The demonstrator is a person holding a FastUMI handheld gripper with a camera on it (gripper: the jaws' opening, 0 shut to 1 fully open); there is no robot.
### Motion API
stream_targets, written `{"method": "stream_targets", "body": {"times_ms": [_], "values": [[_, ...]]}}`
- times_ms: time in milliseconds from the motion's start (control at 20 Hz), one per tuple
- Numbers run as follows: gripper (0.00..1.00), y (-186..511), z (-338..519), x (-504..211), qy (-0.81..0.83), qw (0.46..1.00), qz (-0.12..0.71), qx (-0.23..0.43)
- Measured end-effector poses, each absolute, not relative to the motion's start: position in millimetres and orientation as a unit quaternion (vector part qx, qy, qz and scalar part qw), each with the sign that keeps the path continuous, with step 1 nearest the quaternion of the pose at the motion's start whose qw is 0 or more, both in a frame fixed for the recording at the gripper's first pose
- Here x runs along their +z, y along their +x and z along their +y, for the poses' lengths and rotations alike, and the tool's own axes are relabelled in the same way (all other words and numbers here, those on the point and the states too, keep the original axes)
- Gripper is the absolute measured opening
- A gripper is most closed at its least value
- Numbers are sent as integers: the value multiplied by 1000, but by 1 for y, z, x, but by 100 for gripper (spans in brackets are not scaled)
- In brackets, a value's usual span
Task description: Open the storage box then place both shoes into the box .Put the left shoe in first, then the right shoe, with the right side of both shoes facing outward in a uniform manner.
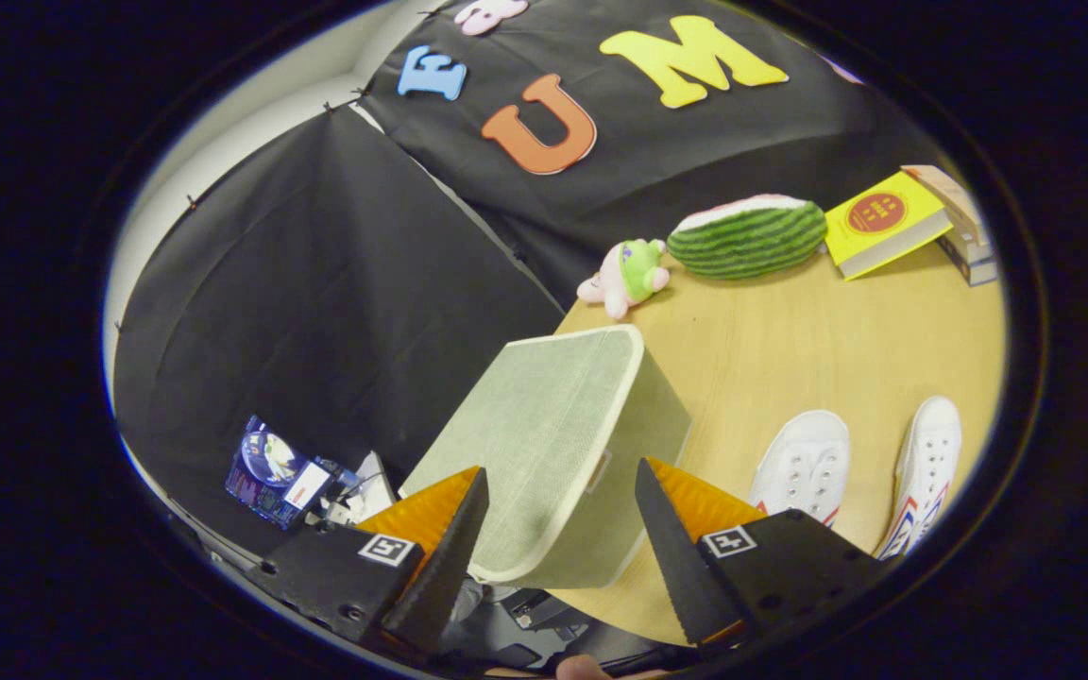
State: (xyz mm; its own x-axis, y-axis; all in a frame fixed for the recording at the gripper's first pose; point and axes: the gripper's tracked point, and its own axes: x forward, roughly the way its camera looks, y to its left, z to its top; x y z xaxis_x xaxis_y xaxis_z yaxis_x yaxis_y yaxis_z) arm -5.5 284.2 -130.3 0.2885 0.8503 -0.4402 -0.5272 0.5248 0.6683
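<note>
The claw [558, 491] is spread wide and pinches nothing; the storage box [553, 453] sits just ahead, between its fingers, with the lid down. Opening the box looks to be the step in hand, and the next move likely calls for catching the lid's edge. Both shoes [804, 467] lie on the worktop [808, 349] beside the box, untouched.

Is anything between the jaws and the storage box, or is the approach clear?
Nothing visible stands in the way. The gripper is open, its jaws straddling the near end of the closed storage box. The two white shoes lie off to the side on the table.
</note>
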Motion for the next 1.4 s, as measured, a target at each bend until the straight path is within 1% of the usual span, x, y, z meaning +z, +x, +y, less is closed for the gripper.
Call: {"method": "stream_targets", "body": {"times_ms": [150,400,450,500,550,600,650,700,850,1000,1200,1400], "values": [[88,-3,297,-142,213,759,421,448],[56,-1,314,-157,253,720,462,452],[49,-3,314,-159,265,710,471,451],[33,-3,315,-159,279,701,475,452],[26,-4,313,-154,291,695,477,453],[14,-2,312,-150,300,692,477,450],[8,-1,311,-145,306,692,475,450],[5,-2,313,-139,308,690,471,454],[6,-6,317,-109,326,682,459,466],[6,-12,335,-57,340,675,437,488],[6,-31,382,-1,298,686,408,524],[6,-47,434,21,243,697,402,542]]}}
